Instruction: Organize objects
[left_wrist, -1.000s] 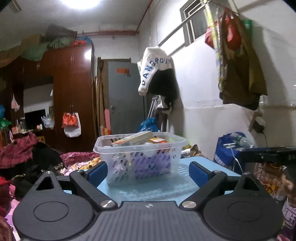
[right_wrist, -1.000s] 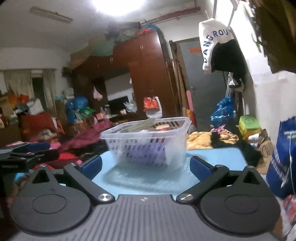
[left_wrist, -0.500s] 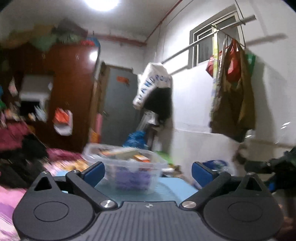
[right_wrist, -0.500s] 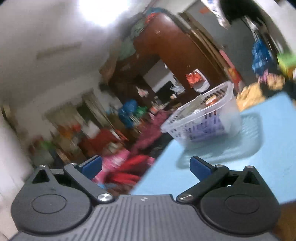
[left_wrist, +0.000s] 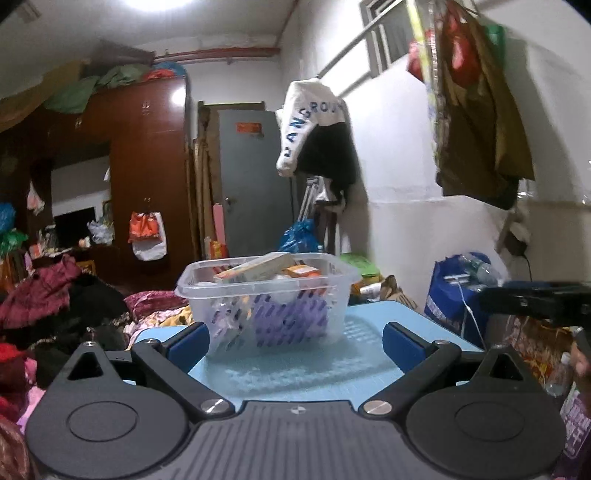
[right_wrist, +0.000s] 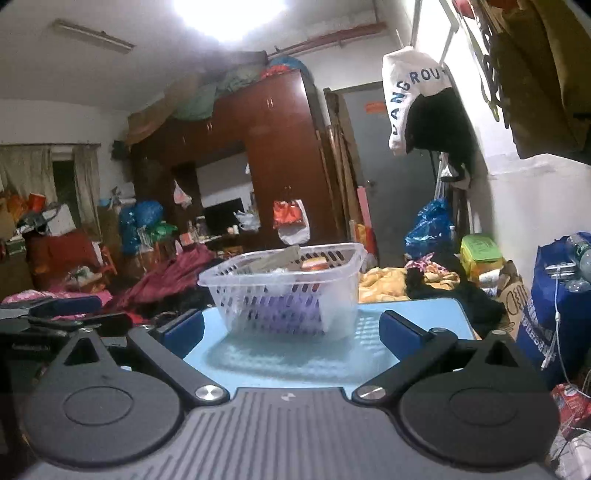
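Basket (left_wrist: 269, 295): clear slotted plastic, boxes and purple pack inside, on blue table (left_wrist: 369, 369)
Left gripper (left_wrist: 295, 338): released, basket at 12 o'clock
Right gripper (right_wrist: 291, 326): released, empty

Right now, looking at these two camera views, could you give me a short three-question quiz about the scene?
1. True or false: the left claw grips the basket.
2. What does the basket rest on: A) the floor, B) the blue table, C) a chair?
3. Fill in: the right claw is ____ and holds nothing.

Key: 1 false, it is open and short of the basket; 2 B; 3 open.
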